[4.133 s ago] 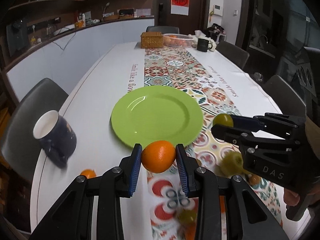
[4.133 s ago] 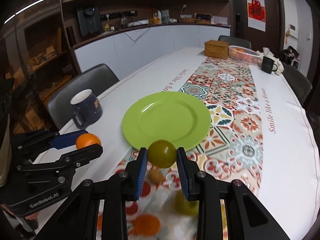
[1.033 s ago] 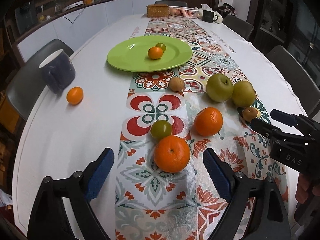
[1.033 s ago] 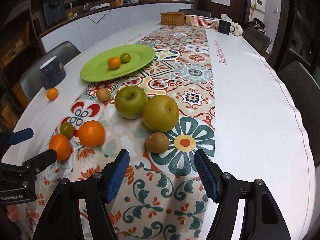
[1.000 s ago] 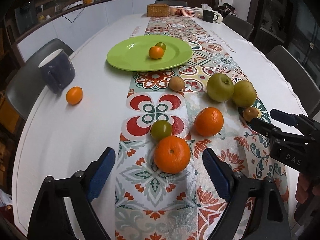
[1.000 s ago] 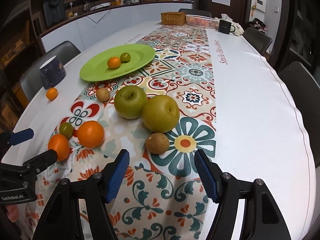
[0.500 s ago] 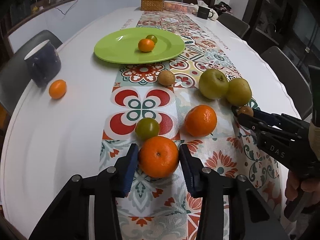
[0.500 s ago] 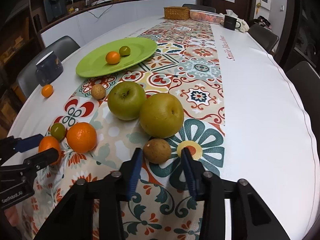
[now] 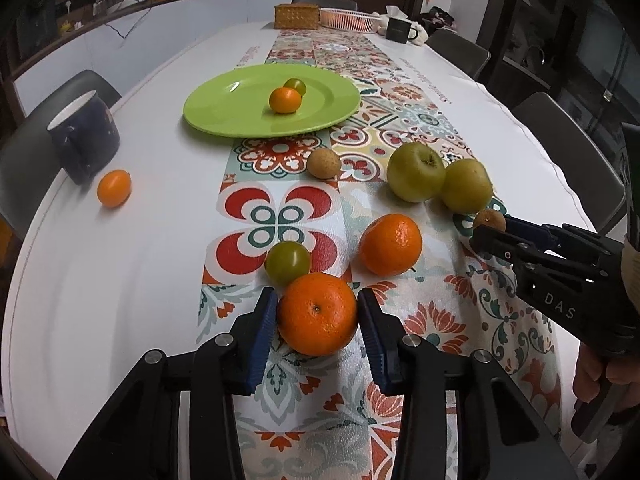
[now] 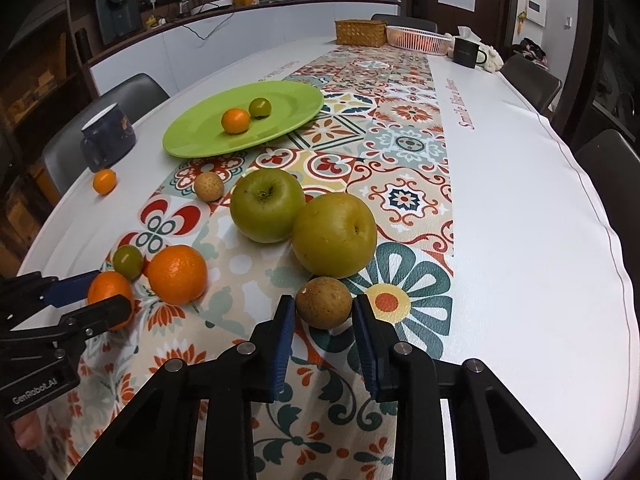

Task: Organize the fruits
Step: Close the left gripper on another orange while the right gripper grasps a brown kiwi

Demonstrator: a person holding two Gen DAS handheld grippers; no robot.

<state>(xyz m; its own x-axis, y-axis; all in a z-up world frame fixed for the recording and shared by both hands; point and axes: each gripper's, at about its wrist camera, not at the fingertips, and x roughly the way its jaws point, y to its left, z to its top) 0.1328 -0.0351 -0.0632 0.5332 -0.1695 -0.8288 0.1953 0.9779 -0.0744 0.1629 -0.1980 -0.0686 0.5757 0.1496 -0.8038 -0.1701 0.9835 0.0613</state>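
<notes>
My left gripper (image 9: 317,318) is shut on a large orange (image 9: 317,313) resting on the patterned runner. My right gripper (image 10: 323,312) is shut on a small brown fruit (image 10: 324,302), also low at the runner. A green plate (image 9: 240,110) farther back holds a small orange (image 9: 285,100) and a small green fruit (image 9: 295,85). Loose on the runner lie another orange (image 9: 390,244), a green fruit (image 9: 287,262), a green apple (image 10: 267,205), a yellow-green pear (image 10: 334,234) and a second brown fruit (image 10: 209,186). A small orange (image 9: 114,187) lies on the white cloth at the left.
A dark blue mug (image 9: 85,141) stands at the table's left edge. At the far end are a wicker box (image 9: 297,16), a pink basket (image 9: 350,19) and a black mug (image 9: 400,29). Chairs line both sides.
Both grippers came forward from wide open and closed: the left on the large orange, the right on the small brown fruit. The small orange and green fruit held earlier now lie on the plate.
</notes>
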